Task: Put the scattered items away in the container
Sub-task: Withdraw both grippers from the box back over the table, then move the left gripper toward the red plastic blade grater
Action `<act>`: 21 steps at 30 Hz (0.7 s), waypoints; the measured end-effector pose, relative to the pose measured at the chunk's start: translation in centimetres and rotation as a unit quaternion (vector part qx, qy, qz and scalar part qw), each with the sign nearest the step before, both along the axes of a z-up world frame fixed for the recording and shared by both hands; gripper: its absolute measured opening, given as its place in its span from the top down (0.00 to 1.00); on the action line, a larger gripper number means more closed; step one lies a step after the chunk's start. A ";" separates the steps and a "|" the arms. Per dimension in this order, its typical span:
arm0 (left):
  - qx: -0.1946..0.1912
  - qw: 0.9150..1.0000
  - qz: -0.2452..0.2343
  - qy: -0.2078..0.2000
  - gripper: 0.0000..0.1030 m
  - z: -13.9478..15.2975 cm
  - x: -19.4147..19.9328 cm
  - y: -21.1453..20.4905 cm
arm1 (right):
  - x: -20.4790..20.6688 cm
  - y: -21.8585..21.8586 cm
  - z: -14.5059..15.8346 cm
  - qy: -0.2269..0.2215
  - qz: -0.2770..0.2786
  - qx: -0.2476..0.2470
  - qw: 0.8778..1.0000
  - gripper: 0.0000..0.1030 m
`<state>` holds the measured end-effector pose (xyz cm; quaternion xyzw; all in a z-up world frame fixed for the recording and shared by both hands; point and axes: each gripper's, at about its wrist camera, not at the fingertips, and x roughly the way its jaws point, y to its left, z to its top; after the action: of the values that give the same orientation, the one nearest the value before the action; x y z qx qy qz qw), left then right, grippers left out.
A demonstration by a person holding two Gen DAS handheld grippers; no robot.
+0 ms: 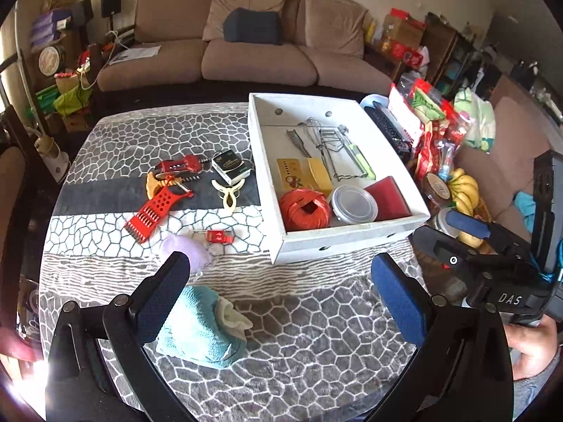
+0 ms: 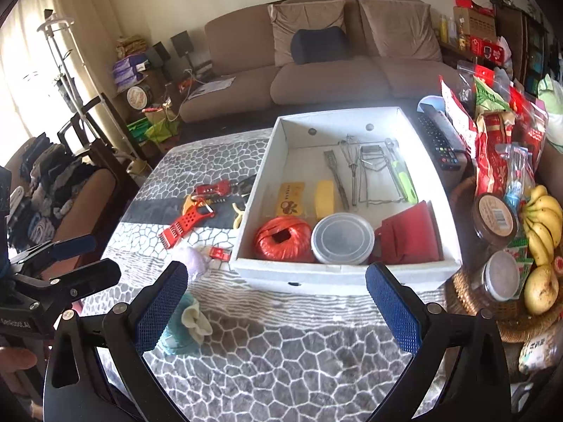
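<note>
The white box [image 1: 348, 242] [image 2: 337, 274] stands on the patterned table and holds a red twine ball [image 1: 305, 209], a clear lidded tub [image 1: 353, 204], a yellow packet and several metal utensils. Left of it lie a red grater [image 1: 155, 211], a red corkscrew [image 1: 183, 167], a black carton [image 1: 230, 167], a cream clip [image 1: 228, 193], a small red packet [image 1: 220, 236] and a lilac lump [image 1: 186, 249]. A teal cloth [image 1: 200, 330] [image 2: 179, 334] lies nearest. My left gripper [image 1: 281, 299] hangs open above the cloth. My right gripper [image 2: 278, 307] is open and empty before the box.
At the right edge are a black remote [image 2: 438, 140], snack bags [image 2: 492, 147], and a wicker basket [image 2: 468, 292] with jars and bananas [image 2: 542, 225]. A brown sofa [image 1: 246, 56] stands behind the table. A person's hand [image 1: 531, 348] holds the right gripper.
</note>
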<state>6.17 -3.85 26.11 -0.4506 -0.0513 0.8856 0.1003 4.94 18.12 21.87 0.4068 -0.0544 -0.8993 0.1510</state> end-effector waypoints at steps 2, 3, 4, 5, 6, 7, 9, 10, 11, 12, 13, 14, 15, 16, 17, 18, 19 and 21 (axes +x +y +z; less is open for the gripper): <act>-0.002 1.000 0.004 0.004 0.00 -0.4 1.5 -0.7 | 1.4 -0.6 -0.3 -0.002 0.000 0.000 1.000 0.00; -0.005 1.000 0.007 0.006 0.00 -0.6 2.2 -1.0 | 2.0 -0.9 -0.5 -0.003 0.000 0.000 1.000 0.00; -0.009 1.000 0.009 0.008 0.00 -0.8 2.9 -1.3 | 2.6 -1.1 -0.7 -0.001 0.000 -0.003 1.000 0.00; -0.014 1.000 0.011 0.012 0.00 -1.0 3.5 -1.6 | 3.2 -1.3 -0.8 0.001 0.000 -0.008 1.000 0.00; -0.021 1.000 0.014 0.016 0.00 -1.2 4.1 -1.9 | 3.8 -1.5 -0.9 0.005 -0.001 -0.010 1.000 0.00; -0.028 0.999 0.016 0.020 0.00 -1.5 4.6 -2.2 | 4.4 -1.7 -1.0 0.009 -0.002 -0.011 1.000 0.00; -0.043 0.998 0.020 0.028 0.00 -2.0 5.7 -2.7 | 5.4 -2.2 -1.5 0.018 -0.003 -0.009 1.000 0.00; -0.052 0.998 0.024 0.032 0.00 -2.4 6.2 -3.0 | 5.9 -2.5 -1.7 0.021 -0.003 -0.008 1.000 0.00; -0.060 0.997 0.026 0.036 0.00 -2.7 6.6 -3.2 | 6.3 -2.8 -2.1 0.022 -0.001 -0.005 1.000 0.00; -0.068 0.997 0.029 0.040 0.00 -3.0 7.1 -3.4 | 6.7 -3.1 -2.4 0.025 0.000 -0.001 1.000 0.00; -0.075 0.996 0.033 0.045 0.00 -3.3 7.5 -3.7 | 7.1 -3.4 -2.8 0.028 0.000 0.003 1.000 0.00; -0.081 0.995 0.037 0.050 0.00 -3.7 7.8 -4.0 | 7.5 -3.8 -3.2 0.034 0.000 0.007 0.999 0.00; -0.084 0.994 0.041 0.055 0.00 -4.1 8.2 -4.3 | 8.0 -4.1 -3.5 0.041 -0.001 0.009 0.999 0.00; -0.087 0.994 0.045 0.059 0.00 -4.6 8.6 -4.6 | 8.4 -4.5 -3.7 0.048 -0.001 0.010 0.999 0.00; -0.089 0.993 0.049 0.060 0.00 -5.1 8.9 -4.9 | 8.8 -4.8 -4.0 0.054 0.000 0.012 0.998 0.00; -0.091 0.993 0.053 0.061 0.00 -5.5 9.2 -5.2 | 9.1 -5.2 -4.2 0.060 0.001 0.014 0.998 0.00; -0.091 0.992 0.058 0.063 0.00 -6.0 9.5 -5.5 | 9.4 -5.6 -4.4 0.063 0.001 0.019 0.998 0.00; -0.081 0.993 0.067 0.063 0.00 -6.8 10.0 -6.5 | 10.0 -6.4 -4.8 0.070 0.006 0.027 0.997 0.00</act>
<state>16.21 -10.34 19.30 -0.3960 -0.0031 0.9182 0.0075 14.94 11.68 17.12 0.3472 -0.0175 -0.9258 0.1486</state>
